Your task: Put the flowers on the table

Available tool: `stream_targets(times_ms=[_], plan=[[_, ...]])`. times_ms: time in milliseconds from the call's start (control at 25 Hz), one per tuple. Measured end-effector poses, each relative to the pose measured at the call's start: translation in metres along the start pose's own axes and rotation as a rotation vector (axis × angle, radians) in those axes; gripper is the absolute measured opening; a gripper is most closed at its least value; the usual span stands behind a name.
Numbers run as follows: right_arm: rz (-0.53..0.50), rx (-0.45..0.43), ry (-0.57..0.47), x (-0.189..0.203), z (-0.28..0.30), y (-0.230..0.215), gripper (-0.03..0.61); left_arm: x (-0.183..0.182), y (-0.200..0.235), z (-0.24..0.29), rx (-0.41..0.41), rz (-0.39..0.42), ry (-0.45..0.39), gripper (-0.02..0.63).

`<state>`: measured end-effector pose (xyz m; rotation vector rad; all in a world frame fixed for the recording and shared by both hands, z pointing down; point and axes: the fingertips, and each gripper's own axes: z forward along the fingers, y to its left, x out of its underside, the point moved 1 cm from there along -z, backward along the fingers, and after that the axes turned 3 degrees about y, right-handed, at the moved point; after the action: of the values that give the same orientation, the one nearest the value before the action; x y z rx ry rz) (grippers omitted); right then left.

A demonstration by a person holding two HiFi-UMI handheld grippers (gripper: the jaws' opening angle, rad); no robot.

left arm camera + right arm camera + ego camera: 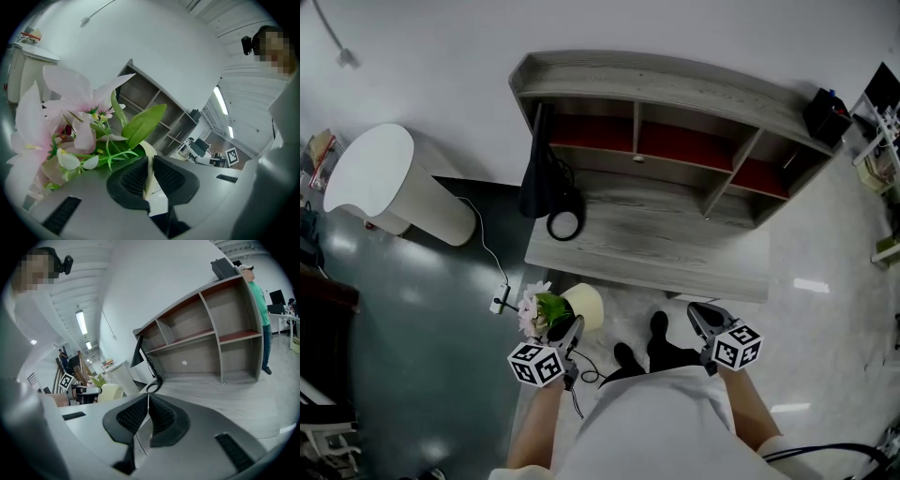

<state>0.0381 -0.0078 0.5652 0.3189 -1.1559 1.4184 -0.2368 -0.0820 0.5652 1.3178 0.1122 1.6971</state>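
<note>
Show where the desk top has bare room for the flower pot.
The grey wooden desk top is bare across its middle and right, from front edge to the red-backed shelf cubbies: room for the cream pot of pink flowers. The left end is crowded by a black lamp and black ring.

The table point(656, 234) is matt, grey, grained wood; the floor point(431, 309) is glossy.

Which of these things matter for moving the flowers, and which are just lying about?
In use: flowers, their pot, left gripper clamped on its rim, table.
Lying about: black lamp, white bin, black box; right gripper, shut, idle.
</note>
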Motion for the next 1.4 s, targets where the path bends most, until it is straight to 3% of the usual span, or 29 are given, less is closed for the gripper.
stream_targets(times_ms=[320,960,1400], plan=[[0.005,-0.050,0.031,-0.015,0.031,-0.026,0.020,-0.013,0.003,0.038,-0.047,0.024,0.025,0.052],[0.028,-0.120,0.086,-0.062,0.073,-0.106,0.020,-0.069,0.009,0.177,-0.118,0.248,0.159,0.052],[0.057,-0.138,0.158,-0.062,0.093,-0.154,0.020,-0.076,0.024,0.280,-0.118,0.383,0.297,0.052]])
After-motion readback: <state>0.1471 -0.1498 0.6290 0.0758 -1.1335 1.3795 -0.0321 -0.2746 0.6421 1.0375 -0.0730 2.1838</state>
